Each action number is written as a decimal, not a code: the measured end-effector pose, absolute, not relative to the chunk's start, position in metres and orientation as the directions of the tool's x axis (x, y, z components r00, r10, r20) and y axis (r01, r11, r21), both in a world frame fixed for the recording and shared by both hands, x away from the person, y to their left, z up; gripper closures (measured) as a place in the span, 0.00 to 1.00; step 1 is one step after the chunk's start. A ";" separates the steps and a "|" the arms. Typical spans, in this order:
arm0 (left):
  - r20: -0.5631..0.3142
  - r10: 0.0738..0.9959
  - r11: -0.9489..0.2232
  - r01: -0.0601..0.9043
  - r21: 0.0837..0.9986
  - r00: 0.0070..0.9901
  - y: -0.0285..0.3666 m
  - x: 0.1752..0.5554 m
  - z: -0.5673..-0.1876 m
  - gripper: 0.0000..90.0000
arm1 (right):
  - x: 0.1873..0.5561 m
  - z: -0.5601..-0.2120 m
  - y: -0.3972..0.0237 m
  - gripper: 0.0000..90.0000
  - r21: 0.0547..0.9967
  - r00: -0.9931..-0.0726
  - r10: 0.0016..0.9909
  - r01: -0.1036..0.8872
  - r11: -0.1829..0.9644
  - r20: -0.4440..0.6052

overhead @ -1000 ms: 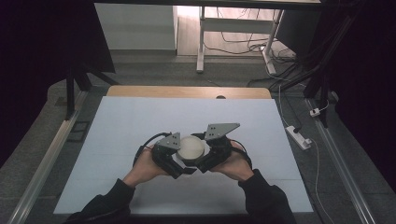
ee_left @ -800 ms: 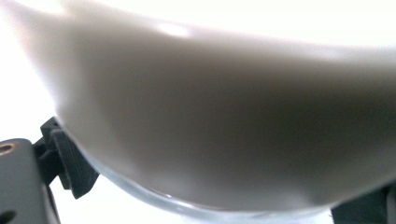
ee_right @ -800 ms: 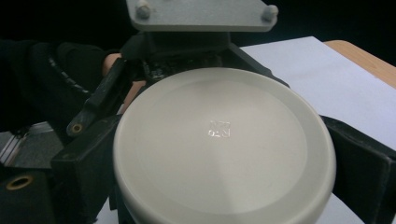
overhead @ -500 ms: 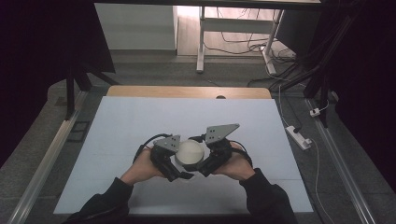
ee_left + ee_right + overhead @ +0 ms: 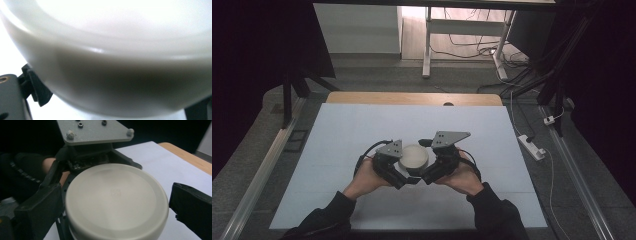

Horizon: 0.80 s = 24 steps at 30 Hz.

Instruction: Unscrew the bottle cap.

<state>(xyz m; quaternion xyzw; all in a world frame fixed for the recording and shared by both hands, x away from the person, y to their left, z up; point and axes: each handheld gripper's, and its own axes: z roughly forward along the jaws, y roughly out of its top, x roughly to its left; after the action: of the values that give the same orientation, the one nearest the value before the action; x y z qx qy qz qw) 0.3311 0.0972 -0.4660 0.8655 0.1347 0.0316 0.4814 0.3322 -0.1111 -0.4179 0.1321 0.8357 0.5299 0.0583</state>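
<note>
A round off-white container (image 5: 414, 156) with a flat lid (image 5: 115, 195) is held just above the white table top (image 5: 362, 130), near its front middle. My left gripper (image 5: 401, 167) closes on it from the left; in the left gripper view the container's side wall (image 5: 112, 82) sits right against the camera, with a black jaw at each lower corner. My right gripper (image 5: 429, 167) comes in from the right, its two jaws pressing the lid's opposite edges. The left gripper's grey plate (image 5: 92, 130) stands just behind the lid.
The white sheet leaves a strip of the wooden table's far edge (image 5: 412, 98) bare. A power strip (image 5: 530, 146) and cables lie on the floor at the right. A white desk frame (image 5: 428, 40) stands beyond the table. Metal rails (image 5: 262, 170) run along both sides.
Both grippers and the container have shifted only slightly; the lid's top now looks flatter toward the camera. Both holds are unchanged.
</note>
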 end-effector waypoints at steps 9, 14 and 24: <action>-0.044 0.404 -0.496 0.259 0.829 0.914 0.093 0.328 -0.462 0.08 | 0.325 -0.422 -0.097 0.05 0.896 -0.898 0.439 0.200 0.397 0.006; -0.044 0.396 -0.499 0.256 0.828 0.917 0.092 0.328 -0.462 0.08 | 0.325 -0.423 -0.099 0.08 0.900 -0.899 0.439 0.193 0.391 0.002; -0.065 0.269 -0.521 0.202 0.829 0.961 0.095 0.330 -0.462 0.08 | 0.327 -0.417 -0.107 0.08 0.902 -0.946 0.324 0.154 0.402 0.017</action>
<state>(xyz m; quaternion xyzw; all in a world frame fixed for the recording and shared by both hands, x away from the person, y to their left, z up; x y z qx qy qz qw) 0.3296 0.0952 -0.4620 0.8713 0.1352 0.0354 0.4704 0.3274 -0.1075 -0.4171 0.1435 0.8335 0.5274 0.0809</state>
